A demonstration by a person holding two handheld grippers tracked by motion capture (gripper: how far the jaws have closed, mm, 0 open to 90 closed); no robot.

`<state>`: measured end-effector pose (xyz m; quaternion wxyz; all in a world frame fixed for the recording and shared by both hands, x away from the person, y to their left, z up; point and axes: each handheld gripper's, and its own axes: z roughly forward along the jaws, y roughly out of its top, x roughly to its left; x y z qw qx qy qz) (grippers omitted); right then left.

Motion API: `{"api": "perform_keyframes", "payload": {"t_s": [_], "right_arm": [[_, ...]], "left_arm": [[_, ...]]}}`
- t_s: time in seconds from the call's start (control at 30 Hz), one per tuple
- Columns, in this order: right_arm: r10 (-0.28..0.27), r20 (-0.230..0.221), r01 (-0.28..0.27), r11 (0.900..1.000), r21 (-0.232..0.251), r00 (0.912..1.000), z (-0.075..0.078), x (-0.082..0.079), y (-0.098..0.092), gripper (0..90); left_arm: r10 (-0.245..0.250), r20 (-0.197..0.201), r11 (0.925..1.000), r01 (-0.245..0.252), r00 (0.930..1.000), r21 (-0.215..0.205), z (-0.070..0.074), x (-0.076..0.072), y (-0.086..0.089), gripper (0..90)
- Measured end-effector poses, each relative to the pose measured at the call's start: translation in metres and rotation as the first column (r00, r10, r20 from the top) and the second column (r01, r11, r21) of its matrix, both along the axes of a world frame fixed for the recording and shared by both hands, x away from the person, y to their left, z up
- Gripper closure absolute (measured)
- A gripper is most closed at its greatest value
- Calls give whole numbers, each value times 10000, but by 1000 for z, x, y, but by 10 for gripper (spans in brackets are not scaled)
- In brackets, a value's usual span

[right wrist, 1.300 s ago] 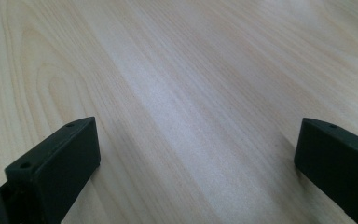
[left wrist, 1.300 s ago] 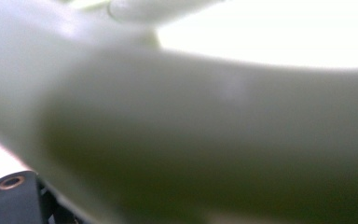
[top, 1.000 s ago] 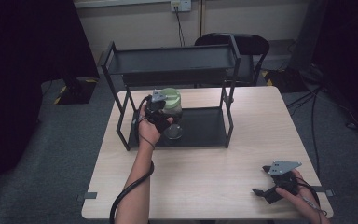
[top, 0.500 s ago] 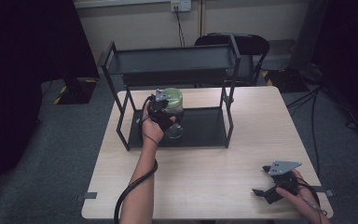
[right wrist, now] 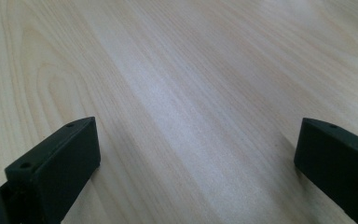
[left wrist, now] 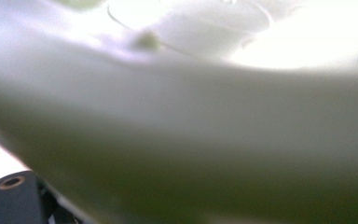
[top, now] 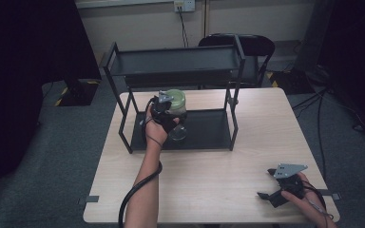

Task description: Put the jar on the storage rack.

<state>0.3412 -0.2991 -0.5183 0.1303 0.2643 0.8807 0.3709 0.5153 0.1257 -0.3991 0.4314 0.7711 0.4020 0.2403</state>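
The left gripper (top: pixel 167 108) grips a green-lidded clear jar (top: pixel 176 113) over the black rack's lower shelf (top: pixel 208 130). The right gripper (top: pixel 272 188) rests on the tabletop (top: pixel 209 180), jaws wide apart.

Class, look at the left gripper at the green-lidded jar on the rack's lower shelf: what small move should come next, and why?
Probably a short lift, then draw back toward the person. The left gripper sits at the jar on the rack's lower shelf, under the top shelf, so headroom looks limited. The right gripper rests open on the table.
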Motion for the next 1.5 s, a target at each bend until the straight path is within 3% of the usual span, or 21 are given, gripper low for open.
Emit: {"api": "perform_keyframes", "payload": {"t_s": [0.47,0.8,1.2,1.5], "right_arm": [[-2,-2,2,10000,-1,10000,0,0,0,0],[-4,-1,4,10000,1,10000,0,0,0,0],[-4,-2,4,10000,0,10000,0,0,0,0],[0,0,0,10000,-1,10000,0,0,0,0]], "left_arm": [[70,244,9998,-65,9997,-203,-5,0,-1,104],[93,109,9997,-90,9999,-213,-4,0,-1,99],[145,-248,9974,-162,9996,-697,-4,-3,6,56],[129,-404,9968,-160,9991,-788,-3,-8,10,54]]}}
